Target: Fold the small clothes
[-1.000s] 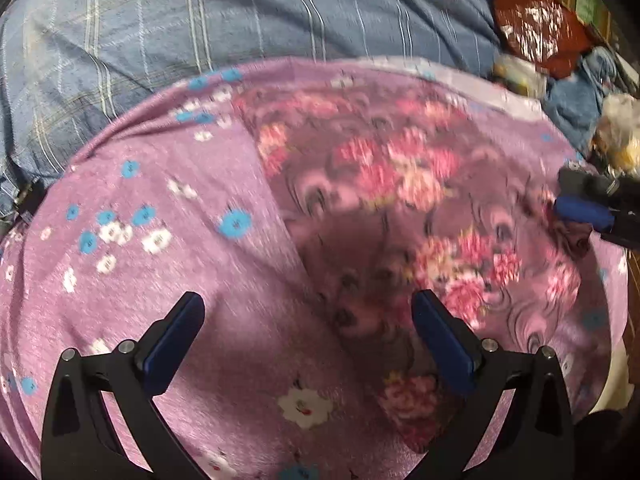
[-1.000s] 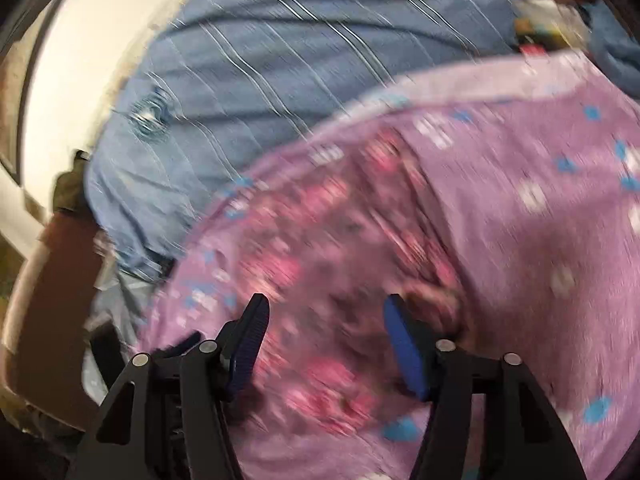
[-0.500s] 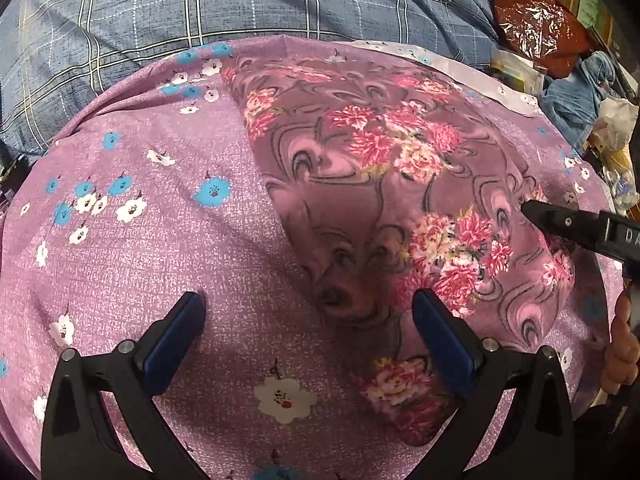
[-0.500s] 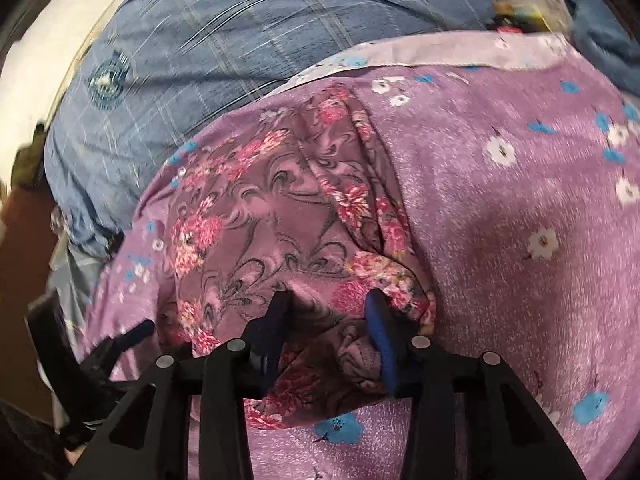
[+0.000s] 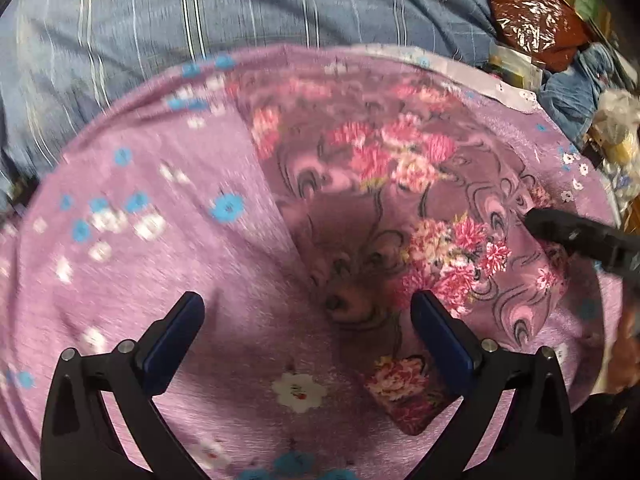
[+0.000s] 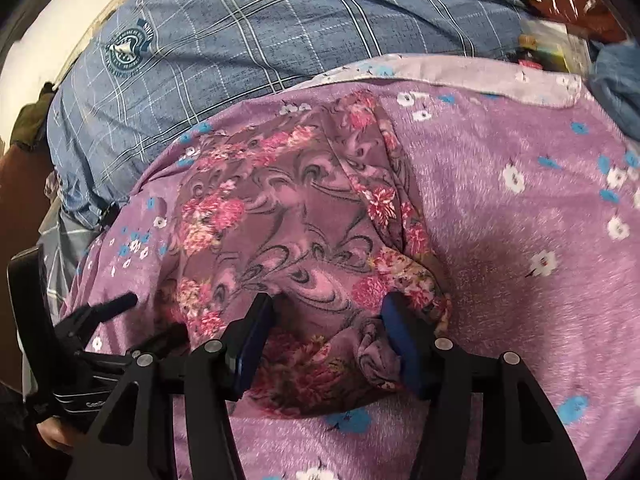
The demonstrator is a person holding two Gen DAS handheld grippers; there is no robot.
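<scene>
Two tools over one small flowered garment on a purple blanket.

One small garment [image 6: 288, 216], dusky purple with pink roses and dark swirls, lies crumpled on the fuzzy purple blanket [image 6: 520, 240] dotted with white and blue flowers. The right tool [image 6: 326, 312] sits on its near edge, jaws opening, a bunched fold of the cloth between the blue pads without being pinched. The left tool [image 5: 308, 312] hovers spread wide, nothing between its fingers, one pad above the blanket and the other above the garment's edge. Behind the blanket lies one blue checked cloth [image 6: 260, 28] with a round crest. Off to the far side, in the left tool's view, a dark red crinkly bag [image 5: 532, 24] and a heap of blue fabric [image 5: 576, 88] crowd the edge; the rest there is too blurred to tell.
</scene>
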